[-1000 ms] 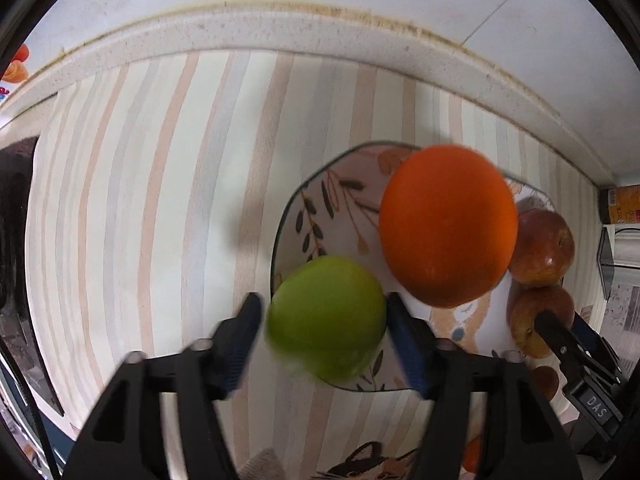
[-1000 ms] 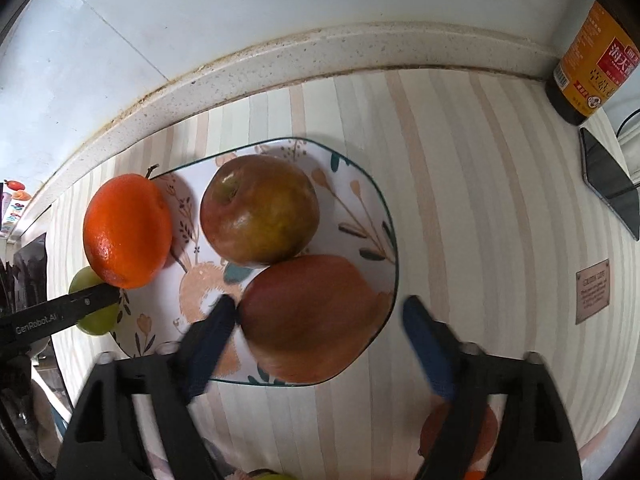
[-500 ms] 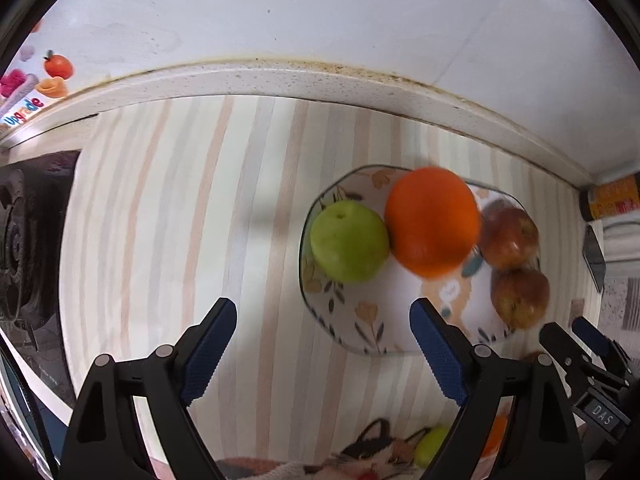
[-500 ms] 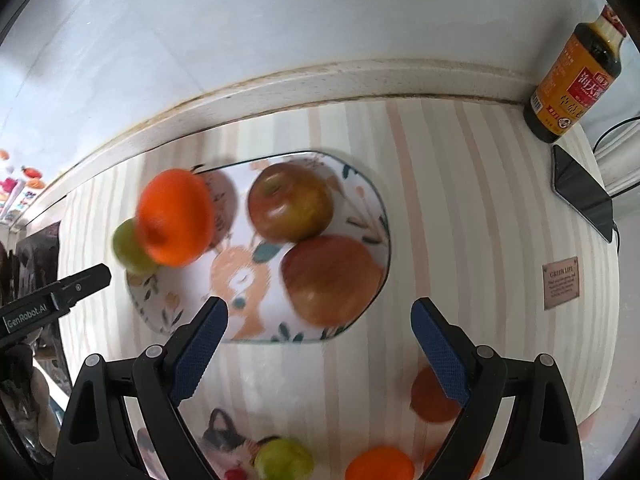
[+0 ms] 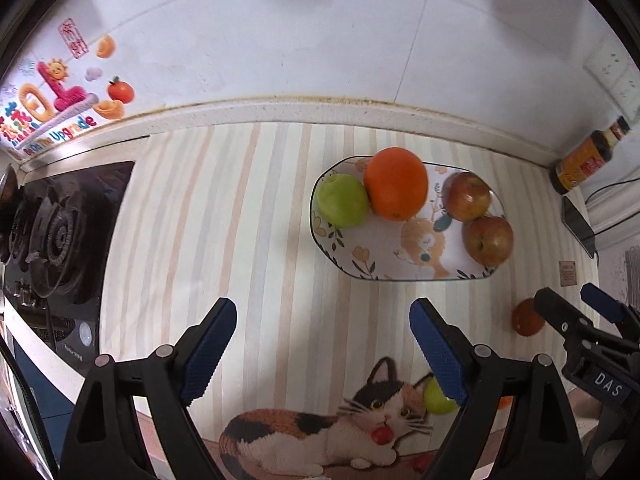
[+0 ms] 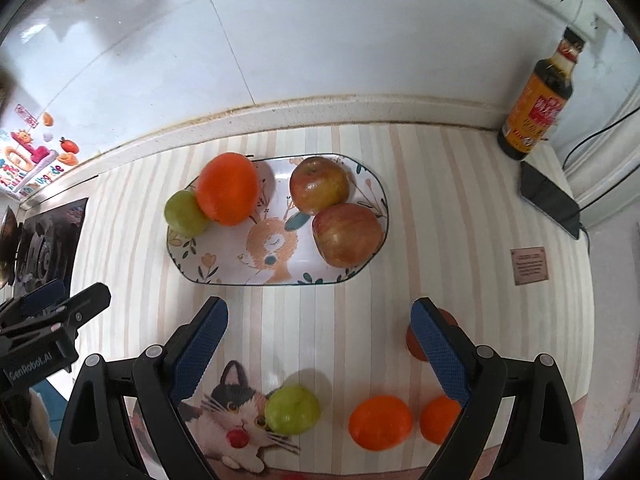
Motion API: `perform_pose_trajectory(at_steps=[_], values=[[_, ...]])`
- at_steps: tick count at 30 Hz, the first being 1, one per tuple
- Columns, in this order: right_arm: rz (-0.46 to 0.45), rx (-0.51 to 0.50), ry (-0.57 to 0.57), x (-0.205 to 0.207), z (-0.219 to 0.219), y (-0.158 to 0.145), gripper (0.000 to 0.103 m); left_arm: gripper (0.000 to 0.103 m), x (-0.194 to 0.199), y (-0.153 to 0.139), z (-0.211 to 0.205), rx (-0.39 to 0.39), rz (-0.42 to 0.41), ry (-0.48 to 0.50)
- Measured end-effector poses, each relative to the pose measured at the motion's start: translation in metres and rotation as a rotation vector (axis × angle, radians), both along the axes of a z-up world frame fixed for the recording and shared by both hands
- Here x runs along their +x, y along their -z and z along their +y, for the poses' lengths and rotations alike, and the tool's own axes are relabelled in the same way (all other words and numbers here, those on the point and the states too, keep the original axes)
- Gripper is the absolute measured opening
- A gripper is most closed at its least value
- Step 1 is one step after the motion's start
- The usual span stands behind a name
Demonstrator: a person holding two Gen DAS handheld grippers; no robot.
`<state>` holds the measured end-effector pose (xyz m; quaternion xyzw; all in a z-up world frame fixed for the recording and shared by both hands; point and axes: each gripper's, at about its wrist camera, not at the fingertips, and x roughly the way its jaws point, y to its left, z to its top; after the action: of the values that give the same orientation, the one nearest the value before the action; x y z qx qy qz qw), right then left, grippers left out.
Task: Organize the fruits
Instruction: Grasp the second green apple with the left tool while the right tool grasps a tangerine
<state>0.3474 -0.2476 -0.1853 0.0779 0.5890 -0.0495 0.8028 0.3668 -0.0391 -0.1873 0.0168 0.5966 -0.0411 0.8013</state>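
Observation:
An oval patterned plate (image 5: 384,268) (image 6: 224,268) lies on the striped mat and holds a green apple (image 5: 343,199) (image 6: 185,213), a large orange (image 5: 395,189) (image 6: 228,193) and two red apples (image 5: 468,196) (image 5: 489,239) (image 6: 319,185) (image 6: 347,234). My left gripper (image 5: 322,350) is open and empty, pulled back from the plate. My right gripper (image 6: 320,344) is open and empty, above loose fruit at the near edge: a green apple (image 6: 292,409) (image 5: 437,400), two oranges (image 6: 380,422) (image 6: 440,418) and a fruit (image 6: 416,344) behind its right finger.
A gas stove (image 5: 52,236) sits to the left. A sauce bottle (image 6: 536,108) (image 5: 584,158) and a black phone (image 6: 550,200) stand at the back right by the tiled wall. A cat picture (image 5: 328,428) is printed on the mat's near edge.
My left gripper let go of the green apple onto the plate's left end and drew back. My right gripper also pulled back from the red apple, and both views widened.

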Motion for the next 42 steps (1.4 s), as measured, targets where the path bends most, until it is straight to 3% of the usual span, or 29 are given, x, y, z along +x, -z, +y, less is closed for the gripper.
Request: perform_pose_trajectory(at_steps=[15,24,25,27,28,32,37,42], values=[[-0.179,-0.031,-0.012,-0.064,0.021,-0.075,0.102,0.088,-0.067,-0.065,-0.005,-0.038,-0.131,0.021],[-0.185,0.021,0.015,-0.086,0.013,-0.083,0.102,0.089,-0.079,-0.064,-0.013,-0.042,-0.131,0.015],[-0.182,0.026,0.026,-0.088,0.008,-0.082,0.102,0.089,-0.078,-0.060,-0.016,-0.040,-0.119,0.021],[-0.168,0.030,0.053,-0.090,-0.005,-0.077,0.102,0.102,-0.076,-0.051,-0.023,-0.041,-0.090,0.042],[-0.158,0.035,0.065,-0.090,-0.012,-0.073,0.102,0.103,-0.075,-0.046,-0.028,-0.044,-0.082,0.057],[-0.092,0.063,0.140,-0.098,-0.047,-0.045,0.102,0.103,-0.073,-0.014,-0.051,-0.018,-0.022,0.110],[0.037,0.152,0.239,-0.109,-0.091,0.014,0.102,0.103,-0.067,0.053,-0.087,-0.011,0.162,0.181],[0.156,0.237,0.315,-0.124,-0.117,0.069,0.102,0.103,-0.064,0.110,-0.124,0.020,0.276,0.263]])
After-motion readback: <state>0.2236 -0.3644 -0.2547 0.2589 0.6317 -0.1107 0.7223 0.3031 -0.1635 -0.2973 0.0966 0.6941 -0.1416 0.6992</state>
